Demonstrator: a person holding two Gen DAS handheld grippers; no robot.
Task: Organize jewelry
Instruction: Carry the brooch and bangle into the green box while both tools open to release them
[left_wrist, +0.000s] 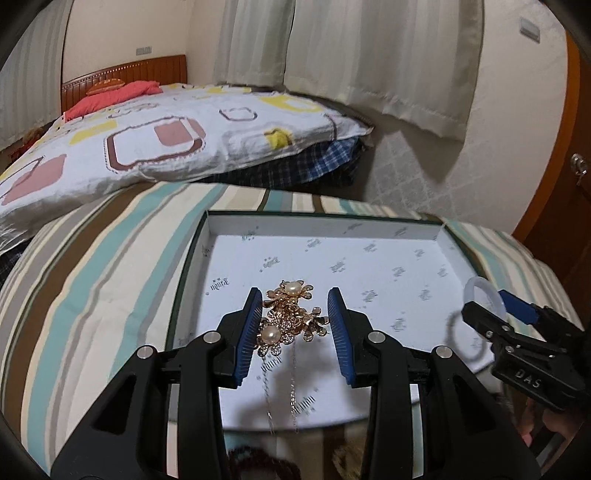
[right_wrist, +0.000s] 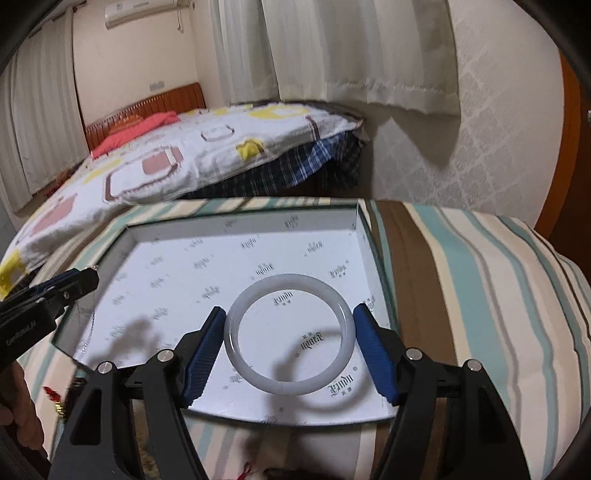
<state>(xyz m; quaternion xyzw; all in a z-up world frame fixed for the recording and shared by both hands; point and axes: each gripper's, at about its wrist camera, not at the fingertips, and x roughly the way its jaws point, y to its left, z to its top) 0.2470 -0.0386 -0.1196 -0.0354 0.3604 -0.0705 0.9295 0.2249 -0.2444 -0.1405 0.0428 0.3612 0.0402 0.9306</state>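
Box lid (left_wrist: 325, 230) on striped bedding (left_wrist: 92, 280)

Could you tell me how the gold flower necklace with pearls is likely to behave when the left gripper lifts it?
The gold flower necklace with pearls would probably go floppy: its thin chain trails loose across the white printed box. The clustered flowers look light but snaggy, so they may catch. The left gripper stands open around them.

My left camera looks forward along my left tongs (left_wrist: 295, 325), close above the box (left_wrist: 443, 236)'s left half. My right camera faces likewise from the box's right side. Both share the box and the bed (right_wrist: 177, 162) beyond.
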